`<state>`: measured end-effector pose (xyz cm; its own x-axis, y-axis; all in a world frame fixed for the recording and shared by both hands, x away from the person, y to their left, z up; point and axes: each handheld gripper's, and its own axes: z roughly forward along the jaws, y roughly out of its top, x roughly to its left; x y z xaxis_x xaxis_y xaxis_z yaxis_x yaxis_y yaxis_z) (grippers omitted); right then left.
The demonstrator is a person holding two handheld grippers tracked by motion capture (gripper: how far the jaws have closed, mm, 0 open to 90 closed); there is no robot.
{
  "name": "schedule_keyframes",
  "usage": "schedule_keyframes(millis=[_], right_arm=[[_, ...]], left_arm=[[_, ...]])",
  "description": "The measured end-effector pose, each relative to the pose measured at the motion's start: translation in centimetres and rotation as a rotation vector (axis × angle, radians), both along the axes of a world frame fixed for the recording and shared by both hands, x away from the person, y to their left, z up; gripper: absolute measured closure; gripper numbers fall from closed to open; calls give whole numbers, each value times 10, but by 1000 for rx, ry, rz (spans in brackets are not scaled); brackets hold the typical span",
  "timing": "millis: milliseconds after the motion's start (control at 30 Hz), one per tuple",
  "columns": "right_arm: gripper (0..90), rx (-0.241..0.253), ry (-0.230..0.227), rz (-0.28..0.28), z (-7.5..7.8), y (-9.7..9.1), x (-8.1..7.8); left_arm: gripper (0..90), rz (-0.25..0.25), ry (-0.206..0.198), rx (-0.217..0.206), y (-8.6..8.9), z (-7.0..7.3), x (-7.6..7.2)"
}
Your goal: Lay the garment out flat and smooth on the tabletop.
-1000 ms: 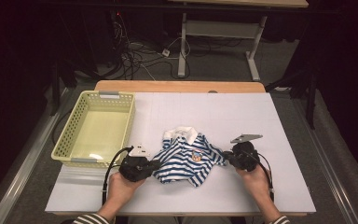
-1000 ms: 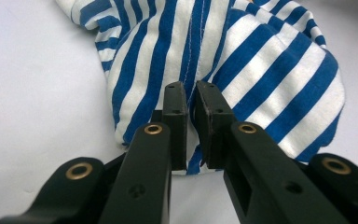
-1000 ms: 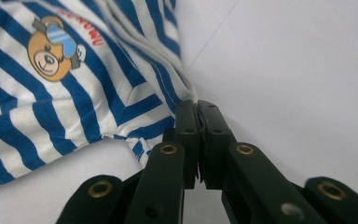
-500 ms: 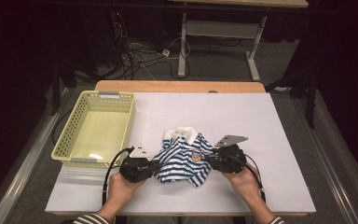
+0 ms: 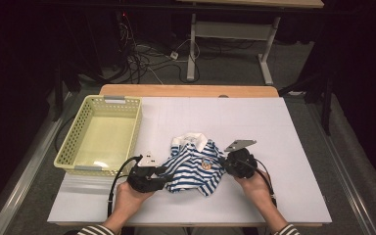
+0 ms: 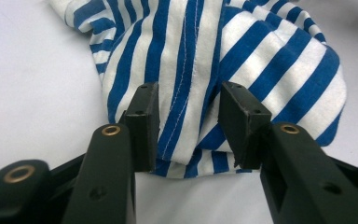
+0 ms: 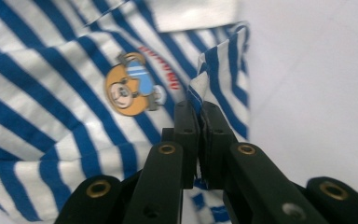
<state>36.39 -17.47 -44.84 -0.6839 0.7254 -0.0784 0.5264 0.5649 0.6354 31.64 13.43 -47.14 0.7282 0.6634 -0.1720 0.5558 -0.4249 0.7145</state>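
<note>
Since a second ago, my right gripper (image 5: 228, 163) has slid left, from just off the shirt's (image 5: 194, 165) right edge onto it, and my left gripper (image 5: 162, 172) has stayed put at the left edge. My left jaws have just been opening; in the left gripper view they stand apart with a fold of shirt (image 6: 186, 88) between them, and the pads do not press on it. My right jaws have just closed; in the right gripper view they are squeezed together on a thin bit of the shirt's right side (image 7: 214, 79), next to the bear patch (image 7: 133, 88). I think I am folding the shirt's sides in. To do it well, I should hold that right edge tight, lift it only a little, and carry it left over the bear patch so it lies flat. My left gripper should back away so it does not drag the cloth. The shirt sits near me on the white table (image 5: 274, 127), right of the yellow basket (image 5: 100, 134) and a bit apart from it. Its white collar (image 5: 192, 139) points far and its hem points near, so its long way runs from near to far.
</note>
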Motion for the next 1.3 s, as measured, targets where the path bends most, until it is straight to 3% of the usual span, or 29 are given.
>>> schedule_keyframes(millis=[233, 367, 500, 633, 733, 800, 900, 1067, 1133, 1200, 1300], right_arm=[[869, 70, -4, -156, 7, -42, 15], [864, 84, 34, -238, 0, -65, 25], [780, 81, 68, -271, -8, -69, 29], [685, 105, -11, -262, 7, -65, 18], [674, 130, -42, -212, 18, -60, 6], [665, 129, -16, -170, 16, -53, 0], [643, 84, 35, -121, 3, -39, -3], [596, 27, 101, -95, -14, -20, 1], [596, 16, 106, -87, -18, -15, 2], [650, 13, 110, -76, -18, -13, 1], [839, 26, 125, -42, -19, -10, -2]], left_arm=[[563, 2, -3, 4, 0, 0, 0], [552, 7, -3, 5, 0, -1, 0], [551, 9, -7, 4, 0, 0, 0], [551, 8, -12, 1, 1, 1, 0], [551, 9, -14, 0, 1, 1, 0], [551, 9, -20, -5, 1, 1, 0], [551, 12, -33, -19, 0, 4, -1], [544, 3, -57, -48, -8, 13, 0], [545, -1, -59, -46, -12, 14, 2], [544, 2, -60, -46, -15, 14, 5], [544, 12, -69, -66, -18, 16, 10]])
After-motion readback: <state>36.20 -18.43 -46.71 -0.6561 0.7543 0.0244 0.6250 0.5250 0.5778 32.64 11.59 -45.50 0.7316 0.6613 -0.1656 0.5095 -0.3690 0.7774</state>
